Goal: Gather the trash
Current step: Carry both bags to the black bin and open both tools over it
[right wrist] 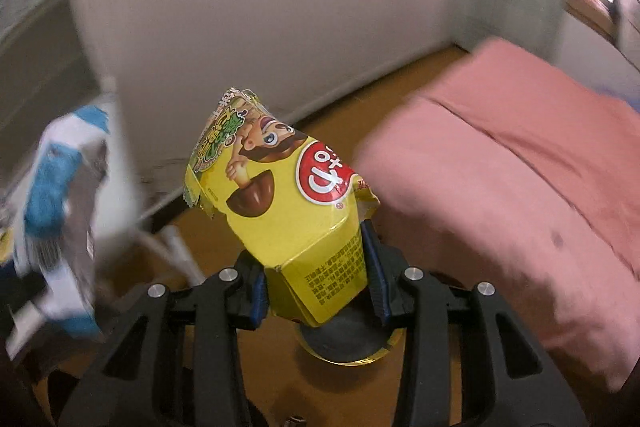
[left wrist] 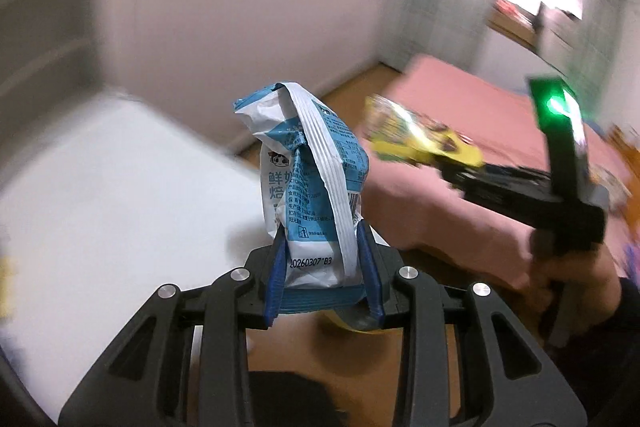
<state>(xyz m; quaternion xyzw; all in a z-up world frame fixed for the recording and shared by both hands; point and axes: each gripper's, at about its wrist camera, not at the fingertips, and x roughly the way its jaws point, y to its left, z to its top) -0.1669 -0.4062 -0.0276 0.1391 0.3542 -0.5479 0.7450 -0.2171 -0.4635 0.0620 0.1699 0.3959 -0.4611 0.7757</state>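
two handheld claws each carried a piece of trash through a blurred bedroom. the left claw (left wrist: pixel 322 267) was clamped narrowly on a crumpled blue and white snack bag (left wrist: pixel 310 179), which stood upright between its blue pads above a white desk (left wrist: pixel 100 187) and wooden floor (left wrist: pixel 280 351). the right claw (right wrist: pixel 318 277) gripped a crushed yellow snack box (right wrist: pixel 288 203) printed with a cartoon figure, the box leaning up and left from its pads. a pink bed (right wrist: pixel 500 163) lay to the right. below the box, a round dark bin with a yellow rim (right wrist: pixel 348 343) sat on the floor. a hand (left wrist: pixel 568 275) held the right claw's handle.
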